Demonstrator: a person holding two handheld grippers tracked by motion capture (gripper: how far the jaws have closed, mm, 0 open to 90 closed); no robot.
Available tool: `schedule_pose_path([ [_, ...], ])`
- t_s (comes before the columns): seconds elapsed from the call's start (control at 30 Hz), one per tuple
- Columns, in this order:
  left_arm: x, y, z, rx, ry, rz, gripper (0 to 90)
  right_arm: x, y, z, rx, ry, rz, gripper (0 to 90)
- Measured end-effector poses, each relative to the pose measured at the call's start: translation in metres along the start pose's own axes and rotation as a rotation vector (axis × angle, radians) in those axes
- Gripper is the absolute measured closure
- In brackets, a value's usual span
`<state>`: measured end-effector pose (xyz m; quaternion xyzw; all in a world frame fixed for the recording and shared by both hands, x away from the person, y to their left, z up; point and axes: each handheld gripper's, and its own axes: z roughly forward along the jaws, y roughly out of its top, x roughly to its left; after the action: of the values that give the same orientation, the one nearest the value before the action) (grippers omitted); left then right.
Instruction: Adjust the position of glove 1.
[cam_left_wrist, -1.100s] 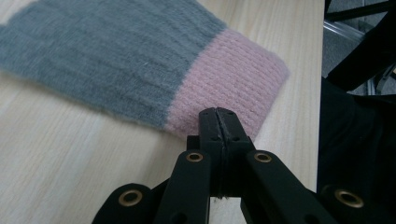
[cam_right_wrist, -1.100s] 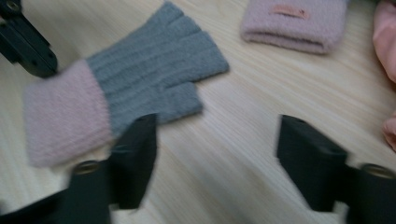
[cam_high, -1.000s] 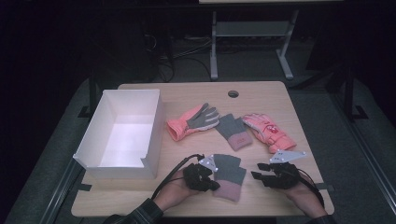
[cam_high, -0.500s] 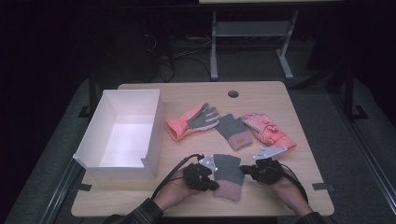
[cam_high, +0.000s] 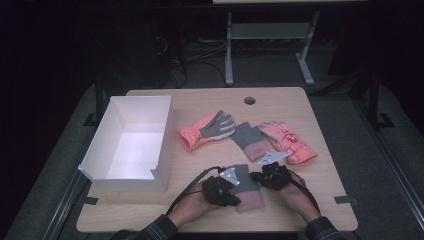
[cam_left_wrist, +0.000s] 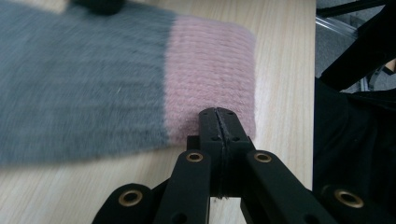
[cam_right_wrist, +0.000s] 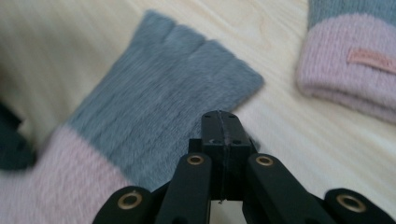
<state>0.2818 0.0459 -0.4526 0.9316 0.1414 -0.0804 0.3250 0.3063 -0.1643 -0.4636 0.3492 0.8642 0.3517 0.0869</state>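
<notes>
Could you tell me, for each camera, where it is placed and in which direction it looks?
High view: above the person's side, facing forward and down on the table; both forearms, left gripper and right gripper show.
Left gripper view: rides on the left gripper, looking along its shut jaws at the pink cuff edge of the near grey-and-pink glove.
Right gripper view: rides on the right gripper, looking along its shut jaws at that glove's grey finger end.
Shared: all three show this glove.
</notes>
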Motion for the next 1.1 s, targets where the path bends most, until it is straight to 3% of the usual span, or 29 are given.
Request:
schedule_pose_path([
  [0.2, -0.002, 0.006, 0.007, 0.002, -0.011, 0.012, 89.7, 0.000, 0.013, 0.011, 0.003, -0.015, -0.011, 90.0],
  [0.5, -0.004, 0.009, 0.012, -0.016, -0.021, 0.030, 89.4, 0.001, 0.020, 0.018, 0.003, 0.003, -0.025, 89.3],
  [0.77, 0.000, 0.000, -0.003, -0.058, 0.031, 0.062, 60.2, -0.007, 0.020, 0.007, -0.012, 0.020, 0.027, 65.8],
  [0.9, 0.004, -0.010, -0.014, -0.109, 0.031, 0.036, 45.9, -0.008, 0.018, 0.002, -0.013, 0.012, 0.031, 58.6],
  [1.1, 0.010, -0.022, -0.035, -0.156, 0.097, 0.009, 25.8, -0.015, 0.014, -0.004, -0.009, 0.015, 0.064, 51.1],
])
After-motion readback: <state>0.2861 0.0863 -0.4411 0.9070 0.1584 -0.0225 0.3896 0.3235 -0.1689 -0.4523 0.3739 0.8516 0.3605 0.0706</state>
